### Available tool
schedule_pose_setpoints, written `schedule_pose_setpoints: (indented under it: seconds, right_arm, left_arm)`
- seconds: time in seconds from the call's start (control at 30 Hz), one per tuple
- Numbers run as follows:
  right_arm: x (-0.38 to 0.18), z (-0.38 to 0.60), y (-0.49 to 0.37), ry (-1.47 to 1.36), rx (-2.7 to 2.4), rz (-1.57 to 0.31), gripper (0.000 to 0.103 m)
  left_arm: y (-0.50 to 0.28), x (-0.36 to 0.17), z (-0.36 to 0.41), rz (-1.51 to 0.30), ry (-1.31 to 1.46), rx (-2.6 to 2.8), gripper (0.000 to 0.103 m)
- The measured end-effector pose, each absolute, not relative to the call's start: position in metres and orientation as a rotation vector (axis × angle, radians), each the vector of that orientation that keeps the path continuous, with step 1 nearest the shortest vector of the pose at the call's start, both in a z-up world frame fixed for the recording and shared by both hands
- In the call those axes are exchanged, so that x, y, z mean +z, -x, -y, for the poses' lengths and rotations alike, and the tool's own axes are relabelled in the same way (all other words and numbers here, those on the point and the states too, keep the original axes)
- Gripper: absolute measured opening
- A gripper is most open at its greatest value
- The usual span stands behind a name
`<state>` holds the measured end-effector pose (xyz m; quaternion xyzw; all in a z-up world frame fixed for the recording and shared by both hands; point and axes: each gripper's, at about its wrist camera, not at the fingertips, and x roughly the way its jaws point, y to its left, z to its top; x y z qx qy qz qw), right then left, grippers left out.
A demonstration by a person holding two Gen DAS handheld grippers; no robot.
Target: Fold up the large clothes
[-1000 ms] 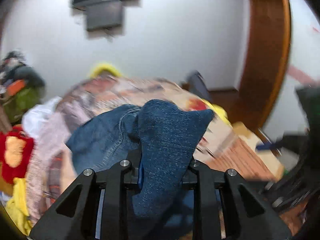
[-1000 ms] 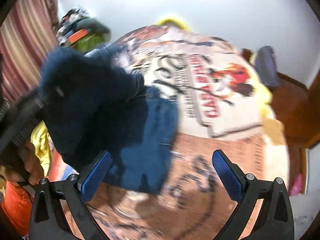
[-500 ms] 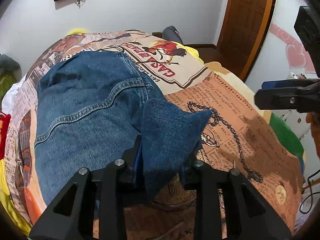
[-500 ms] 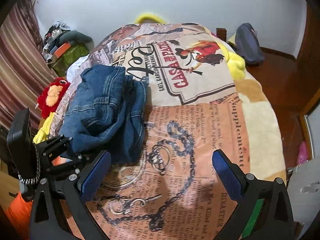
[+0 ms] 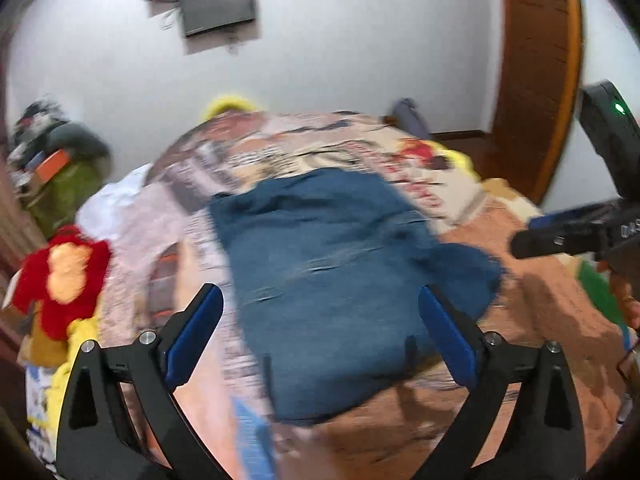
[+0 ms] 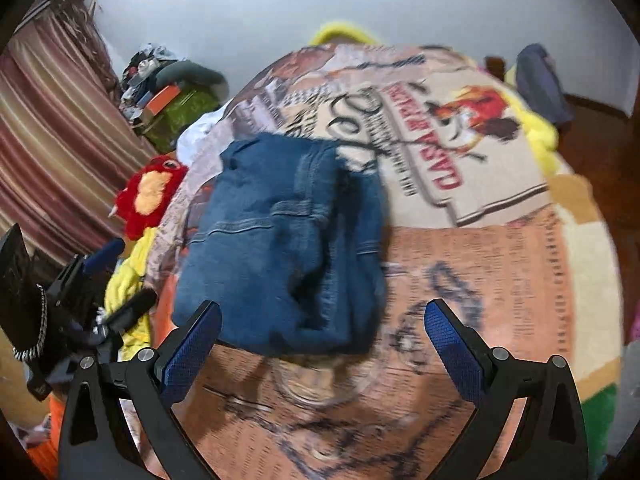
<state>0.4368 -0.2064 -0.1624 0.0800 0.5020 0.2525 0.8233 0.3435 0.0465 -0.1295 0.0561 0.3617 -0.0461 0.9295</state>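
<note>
Left tongs point(image 5: 320, 334) gape empty over the bed point(image 5: 540, 280), folded jeans point(image 5: 340, 272) lying straight ahead, long axis running away from them, while right tongs point(image 6: 322, 346), likewise spread, hover with the jeans point(image 6: 280, 248) ahead-left, seemingly nearer the left.

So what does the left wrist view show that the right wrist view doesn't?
Only the left wrist view shows the wooden door and the right hand-held gripper from the side, open. Only the right wrist view shows the striped curtain, the readable red lettering on the blanket and the left hand-held gripper from the side, open. Both show the folded jeans lying free on the printed blanket, the red plush toy and the green pile.
</note>
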Motion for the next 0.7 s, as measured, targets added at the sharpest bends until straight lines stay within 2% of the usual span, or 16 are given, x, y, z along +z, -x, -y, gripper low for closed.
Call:
schedule_pose_setpoints:
  seconds: [0.17,0.23,0.33,0.4,0.43,0.47,0.6,0.7]
  right_arm:
    - [-0.195,0.177,-0.46,-0.243,0.626,-1.179,0.1]
    - [-0.21,0.165,-0.47,-0.245,0.64,-1.226,0.093]
    - [-0.224,0.153,-0.476,-0.209,0.619,-1.251,0.069]
    - [-0.231,0.148,-0.479,-0.186,0.593,-1.247,0.043]
    - [-0.232,0.149,-0.479,-0.196,0.576,-1.227,0.039]
    - [-0.231,0.15,-0.478,-0.208,0.579,-1.207,0.029]
    - [-0.203,0.151,-0.464,-0.144,0.584,-1.077,0.016]
    - [-0.186,0.151,-0.456,-0.082,0.582,-1.027,0.014]
  left_arm:
    - [-0.361,-0.163,-0.097,-0.876,-0.02,-0.015,0.099]
    - [-0.367,-0.184,-0.108,-0.942,0.013,-0.008,0.099]
    - [-0.366,-0.211,-0.112,-0.997,0.061,-0.034,0.101]
    - [-0.365,-0.221,-0.114,-1.005,0.104,-0.029,0.103]
    - [-0.367,-0.222,-0.115,-1.009,0.121,-0.036,0.103]
    - [-0.368,-0.221,-0.115,-1.015,0.122,-0.037,0.103]
    - [-0.37,-0.206,-0.106,-0.99,0.043,-0.033,0.103]
    - [-0.366,-0.192,-0.095,-0.933,-0.05,-0.018,0.103]
